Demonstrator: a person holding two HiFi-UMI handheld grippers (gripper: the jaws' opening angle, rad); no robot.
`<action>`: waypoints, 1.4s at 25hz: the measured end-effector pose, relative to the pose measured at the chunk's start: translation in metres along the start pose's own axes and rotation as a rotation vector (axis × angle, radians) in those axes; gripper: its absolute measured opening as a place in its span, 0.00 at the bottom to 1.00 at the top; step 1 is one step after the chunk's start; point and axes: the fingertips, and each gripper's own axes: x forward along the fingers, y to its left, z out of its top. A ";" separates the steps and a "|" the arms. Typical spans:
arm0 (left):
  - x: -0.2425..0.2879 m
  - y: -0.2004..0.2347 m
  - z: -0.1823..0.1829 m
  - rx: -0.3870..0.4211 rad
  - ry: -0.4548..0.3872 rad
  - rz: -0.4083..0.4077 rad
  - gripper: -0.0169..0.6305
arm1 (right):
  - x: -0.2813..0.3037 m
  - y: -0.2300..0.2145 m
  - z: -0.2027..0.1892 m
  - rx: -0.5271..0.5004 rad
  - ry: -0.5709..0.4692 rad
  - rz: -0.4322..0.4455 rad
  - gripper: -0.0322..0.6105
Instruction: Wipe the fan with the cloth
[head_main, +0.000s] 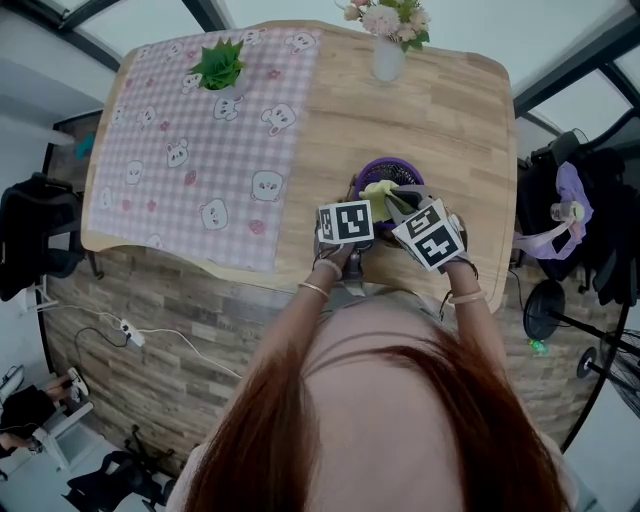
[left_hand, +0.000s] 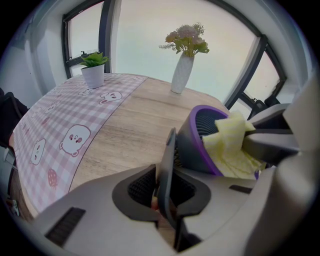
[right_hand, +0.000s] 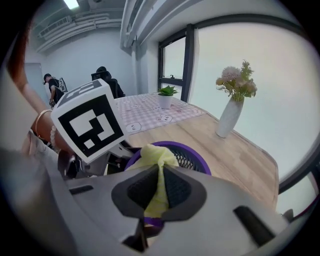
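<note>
A small purple-rimmed fan (head_main: 402, 173) with a dark grille stands near the front edge of the wooden table (head_main: 440, 120). My left gripper (left_hand: 165, 192) is shut on a thin dark plate (left_hand: 168, 165) at the fan's (left_hand: 197, 145) foot, seemingly its stand. The marker cube of the left gripper (head_main: 346, 222) covers the jaws in the head view. My right gripper (right_hand: 159, 187) is shut on a yellow cloth (right_hand: 155, 157). The cloth (left_hand: 232, 145) lies bunched against the fan's (right_hand: 192, 155) grille and rim. The right gripper (head_main: 405, 207) reaches the fan from the near right.
A pink checked tablecloth (head_main: 190, 170) covers the table's left half, with a small potted plant (head_main: 218, 68) at its far end. A white vase of flowers (head_main: 388, 55) stands at the table's far edge. Dark bags and gear (head_main: 590, 220) sit to the right; people (right_hand: 107, 80) are in the background.
</note>
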 end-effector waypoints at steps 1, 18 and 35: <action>0.000 0.000 0.000 0.001 0.000 0.000 0.10 | 0.002 0.001 0.000 -0.002 0.007 0.003 0.09; 0.001 -0.001 0.001 0.011 -0.003 -0.003 0.10 | 0.018 -0.017 0.010 0.032 0.035 -0.004 0.09; 0.002 0.000 0.003 0.008 -0.003 0.000 0.10 | 0.018 -0.037 0.005 0.086 0.051 -0.049 0.09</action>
